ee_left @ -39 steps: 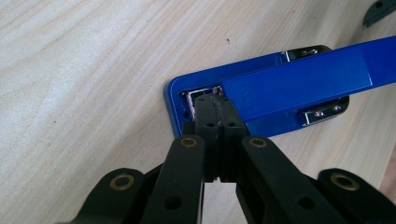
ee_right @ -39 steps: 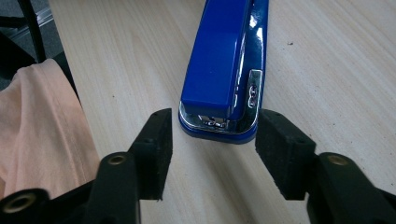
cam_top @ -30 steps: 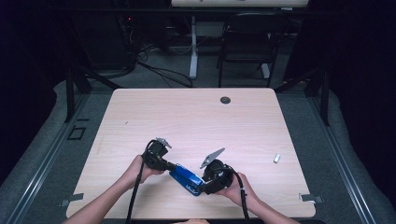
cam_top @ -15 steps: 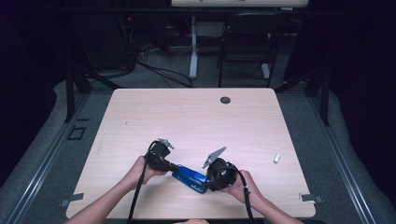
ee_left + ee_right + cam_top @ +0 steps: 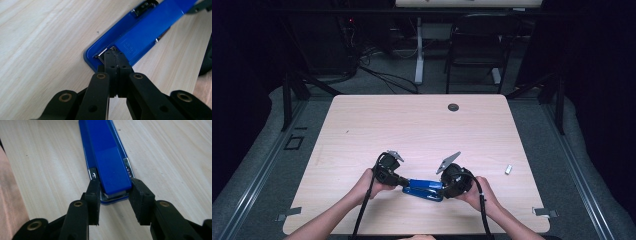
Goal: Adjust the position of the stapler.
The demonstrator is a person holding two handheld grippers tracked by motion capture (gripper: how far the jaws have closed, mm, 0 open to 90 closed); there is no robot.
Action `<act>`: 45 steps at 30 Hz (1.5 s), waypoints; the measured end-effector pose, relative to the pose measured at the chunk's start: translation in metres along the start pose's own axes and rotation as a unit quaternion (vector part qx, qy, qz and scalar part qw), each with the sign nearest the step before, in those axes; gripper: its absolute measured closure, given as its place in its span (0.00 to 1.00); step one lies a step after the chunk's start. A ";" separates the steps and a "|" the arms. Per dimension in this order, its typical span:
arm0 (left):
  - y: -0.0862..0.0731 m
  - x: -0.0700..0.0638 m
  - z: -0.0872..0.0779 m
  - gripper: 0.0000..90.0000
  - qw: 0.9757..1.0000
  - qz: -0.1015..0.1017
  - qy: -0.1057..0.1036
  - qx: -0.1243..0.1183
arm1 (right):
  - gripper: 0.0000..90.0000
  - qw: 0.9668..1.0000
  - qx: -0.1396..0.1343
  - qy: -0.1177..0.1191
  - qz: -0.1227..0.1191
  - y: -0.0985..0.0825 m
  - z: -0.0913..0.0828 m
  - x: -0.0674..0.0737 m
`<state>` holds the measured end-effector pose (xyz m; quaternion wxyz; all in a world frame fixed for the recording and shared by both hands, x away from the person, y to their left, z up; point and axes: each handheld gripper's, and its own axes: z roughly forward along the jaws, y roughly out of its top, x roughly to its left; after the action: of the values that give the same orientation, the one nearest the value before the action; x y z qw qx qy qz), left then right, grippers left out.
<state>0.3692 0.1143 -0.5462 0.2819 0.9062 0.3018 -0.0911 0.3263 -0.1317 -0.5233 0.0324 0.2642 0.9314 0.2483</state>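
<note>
A blue plastic stapler with metal hinge parts [image 5: 426, 188] lay flat on the pale wood-grain table [image 5: 422, 130], between the two tools near the person's edge. The left gripper [image 5: 115, 55] was clenched tight, jaws pressed together, tips resting on the stapler's front end at the metal staple slot – nothing visibly caught between them. The right gripper [image 5: 115, 187] straddled the stapler's rear end, both pads against its sides by the silver hinge plates – jaws had just been opening slightly. Embossed lettering sat on the stapler's top beyond the left tips, too faint to read. A small white object [image 5: 508, 170] lay well off to the right gripper's outer side.
</note>
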 end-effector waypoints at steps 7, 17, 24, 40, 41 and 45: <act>0.006 -0.010 0.007 1.00 1.000 0.014 0.006 -0.002 | 0.65 1.000 0.003 -0.009 0.015 -0.005 -0.004 -0.013; 0.010 -0.020 0.013 1.00 0.999 0.036 0.014 0.007 | 0.62 1.000 0.005 -0.013 0.018 -0.004 -0.007 -0.026; 0.010 -0.015 0.014 0.97 1.000 0.024 0.007 -0.010 | 0.62 1.000 0.003 -0.016 0.020 -0.005 -0.006 -0.029; 0.010 -0.003 0.009 0.46 1.000 0.016 0.020 -0.008 | 0.34 0.998 -0.020 -0.023 0.061 -0.016 -0.023 -0.040; 0.010 -0.003 0.008 0.42 1.000 0.015 0.019 -0.012 | 0.29 0.997 -0.021 -0.024 0.066 -0.018 -0.025 -0.042; 0.011 -0.002 0.005 0.27 0.999 0.015 0.025 -0.020 | 0.17 0.996 -0.022 -0.027 0.082 -0.025 -0.029 -0.047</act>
<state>0.3743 0.1030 -0.5448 0.2935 0.9068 0.2970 -0.0582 0.3493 -0.1866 -0.5131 0.0433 0.3456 0.8996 0.2634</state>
